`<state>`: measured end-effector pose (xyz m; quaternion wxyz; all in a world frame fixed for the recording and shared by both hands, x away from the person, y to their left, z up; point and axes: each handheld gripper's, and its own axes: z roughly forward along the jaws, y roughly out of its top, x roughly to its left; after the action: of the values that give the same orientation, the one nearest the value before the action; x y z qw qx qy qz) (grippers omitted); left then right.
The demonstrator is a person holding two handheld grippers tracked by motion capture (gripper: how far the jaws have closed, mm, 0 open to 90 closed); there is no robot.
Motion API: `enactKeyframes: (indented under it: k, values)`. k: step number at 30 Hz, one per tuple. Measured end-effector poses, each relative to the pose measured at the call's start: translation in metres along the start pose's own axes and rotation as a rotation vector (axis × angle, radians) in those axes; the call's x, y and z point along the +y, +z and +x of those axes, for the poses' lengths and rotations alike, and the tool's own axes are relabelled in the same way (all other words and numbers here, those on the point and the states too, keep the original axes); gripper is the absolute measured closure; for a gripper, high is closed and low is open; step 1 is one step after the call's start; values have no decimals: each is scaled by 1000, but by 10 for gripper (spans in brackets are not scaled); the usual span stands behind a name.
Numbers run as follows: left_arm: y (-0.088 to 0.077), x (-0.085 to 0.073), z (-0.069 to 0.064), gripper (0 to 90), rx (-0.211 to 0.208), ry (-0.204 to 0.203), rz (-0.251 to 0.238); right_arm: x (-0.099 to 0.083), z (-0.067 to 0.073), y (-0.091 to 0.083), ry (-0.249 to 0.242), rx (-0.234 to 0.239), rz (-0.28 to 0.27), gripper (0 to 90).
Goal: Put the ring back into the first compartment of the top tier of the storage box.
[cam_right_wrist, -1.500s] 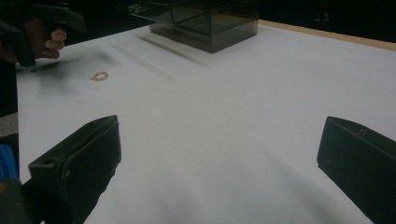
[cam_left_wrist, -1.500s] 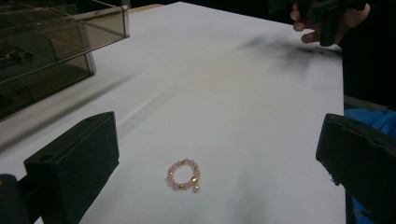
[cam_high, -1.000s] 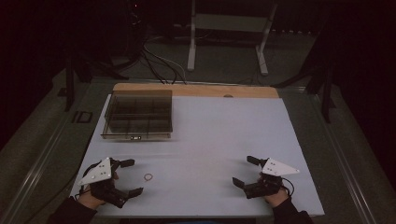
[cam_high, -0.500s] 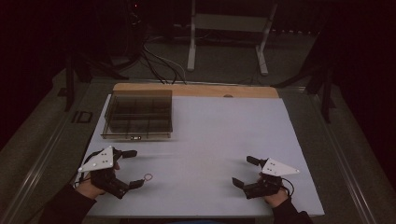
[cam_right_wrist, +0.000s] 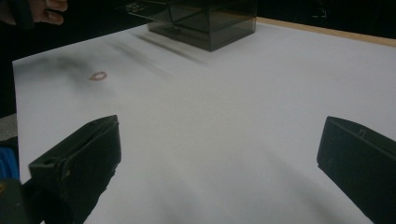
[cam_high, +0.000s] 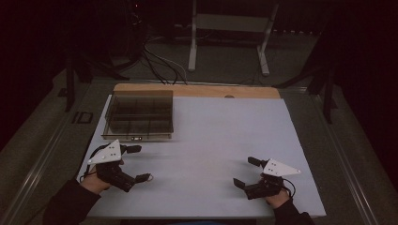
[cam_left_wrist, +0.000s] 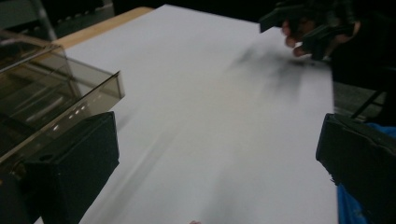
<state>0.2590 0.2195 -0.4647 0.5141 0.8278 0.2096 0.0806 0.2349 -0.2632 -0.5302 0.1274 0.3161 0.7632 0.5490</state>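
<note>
Left gripper [cam_high: 135, 164]: jaws spread wide, nothing between them, one jaw near the tinted organiser box [cam_high: 139, 116], the other just beside a small pinkish ring [cam_high: 147, 177]. Right gripper [cam_high: 246, 172]: jaws likewise wide open and empty, resting low at about five o'clock on the white surface [cam_high: 220, 136], well apart from everything else.

Ring lying flat on the surface at about seven o'clock, at the tip of the left gripper's nearer jaw (touching or a hair apart, impossible to tell in this dim light). Seen faintly from the right gripper view too, as a pale loop [cam_right_wrist: 98, 75] at ten o'clock, far from that gripper's own jaws. Box at about eleven o'clock, divided into compartments, contents too dark to read.

Likely trouble from here, judged only from the layout:
- Thin, flat, light ring: easy to nudge or flick aside with a jaw tip instead of catching it, especially with the jaws opened so wide and the ring sitting off to one side rather than centred between them.
- Closing from above on a flat loop: probable slip, or a squeeze that pops it out sideways toward the near edge.
- Poor lighting and a blurred left gripper view: alignment hard to judge.
- Further jaw close to the box wall: risk of bumping the box during a swing.
</note>
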Motion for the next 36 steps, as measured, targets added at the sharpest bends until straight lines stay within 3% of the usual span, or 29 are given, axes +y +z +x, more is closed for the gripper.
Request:
enactKeyframes:
  k: [24, 27, 36]
  values:
    - [20, -23, 2, 10, 97, -93, 110, 0, 0, 1, -3, 7, 7, 0]
    - [24, -27, 2, 11, 96, -97, 171, 0, 0, 1, -1, 7, 7, 0]
    - [32, -38, 2, 11, 110, -95, 254, 0, 0, 1, 2, 12, 11, 0]
